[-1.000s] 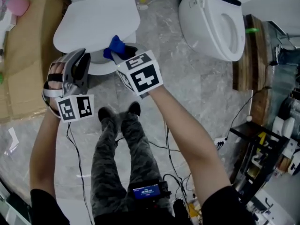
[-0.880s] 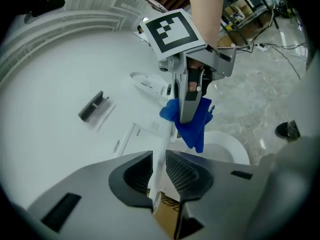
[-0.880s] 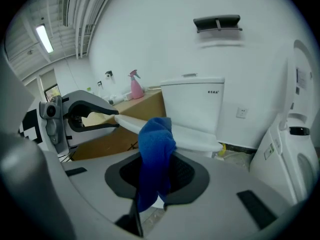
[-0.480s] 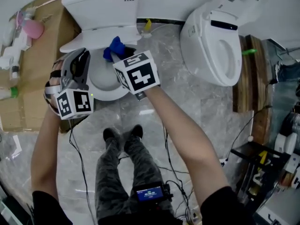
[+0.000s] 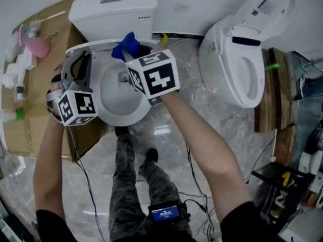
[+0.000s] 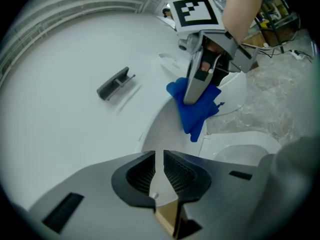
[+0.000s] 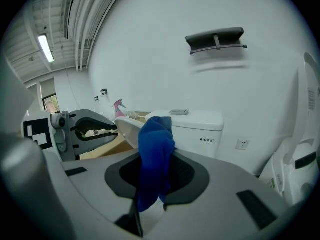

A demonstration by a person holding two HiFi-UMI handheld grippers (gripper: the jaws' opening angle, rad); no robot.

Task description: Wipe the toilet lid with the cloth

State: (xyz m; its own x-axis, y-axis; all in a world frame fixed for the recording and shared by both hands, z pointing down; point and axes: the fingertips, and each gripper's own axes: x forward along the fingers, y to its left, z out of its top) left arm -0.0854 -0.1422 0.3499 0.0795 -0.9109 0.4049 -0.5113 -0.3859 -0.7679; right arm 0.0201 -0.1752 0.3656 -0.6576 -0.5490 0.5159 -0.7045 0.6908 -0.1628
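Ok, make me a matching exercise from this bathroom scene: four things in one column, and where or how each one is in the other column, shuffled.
Things:
1. blue cloth
2. toilet lid
3. pink bottle
4. second toilet

Places or states:
A. on the brown cardboard at the left
B. raised, off the bowl
C. at the right, its own lid up
D. clamped in the right hand-held gripper

Pairs: 1-D, 2-B, 3-A, 4-C
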